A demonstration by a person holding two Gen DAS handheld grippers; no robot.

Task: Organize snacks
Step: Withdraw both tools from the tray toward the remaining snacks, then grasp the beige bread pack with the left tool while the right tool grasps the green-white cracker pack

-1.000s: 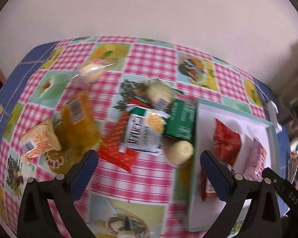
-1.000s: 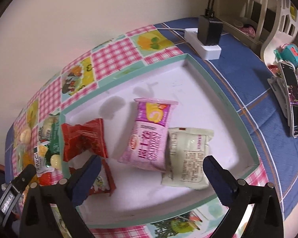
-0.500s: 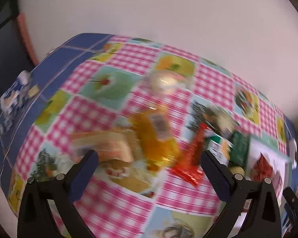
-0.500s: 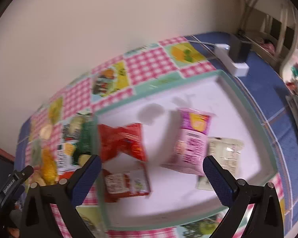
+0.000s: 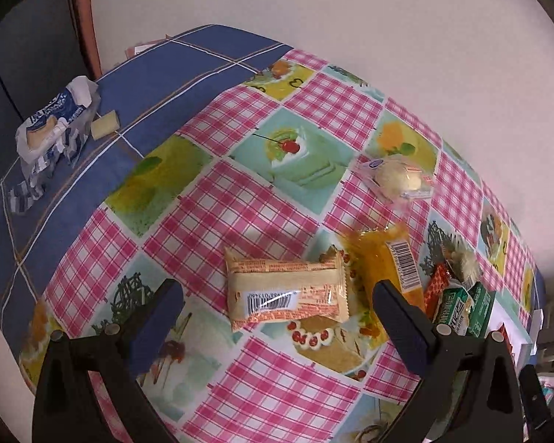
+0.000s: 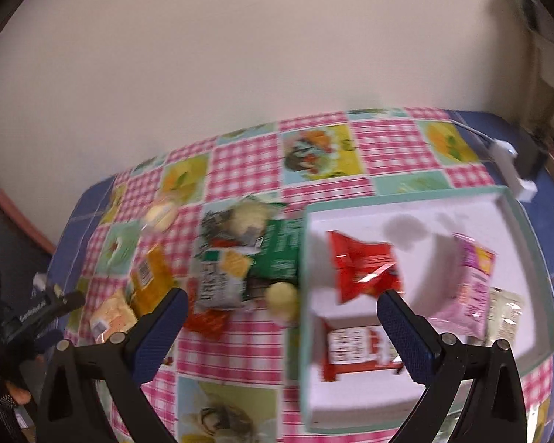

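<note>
My left gripper (image 5: 277, 306) is open above the table, and a cream and orange snack packet (image 5: 286, 289) lies flat between its fingers. Right of it are an orange packet (image 5: 391, 262), a clear-wrapped round bun (image 5: 397, 181) farther back, and a green carton (image 5: 480, 308). My right gripper (image 6: 280, 317) is open and holds nothing, hovering over the left rim of the white tray (image 6: 417, 395). The tray holds a red packet (image 6: 365, 265), a red and white packet (image 6: 354, 343), a pink packet (image 6: 472, 288) and a pale green one (image 6: 506, 313). Loose snacks (image 6: 225, 269) lie left of the tray.
An opened blue and white wrapper (image 5: 51, 125) lies on the blue cloth at the far left. A white power strip (image 6: 513, 170) sits behind the tray. A wall runs behind the table. The other gripper (image 6: 29, 321) shows at the left of the right wrist view.
Both grippers have swung left. The left one now has the cream and orange packet between its fingers. The right one has moved from over the tray to its left rim.
</note>
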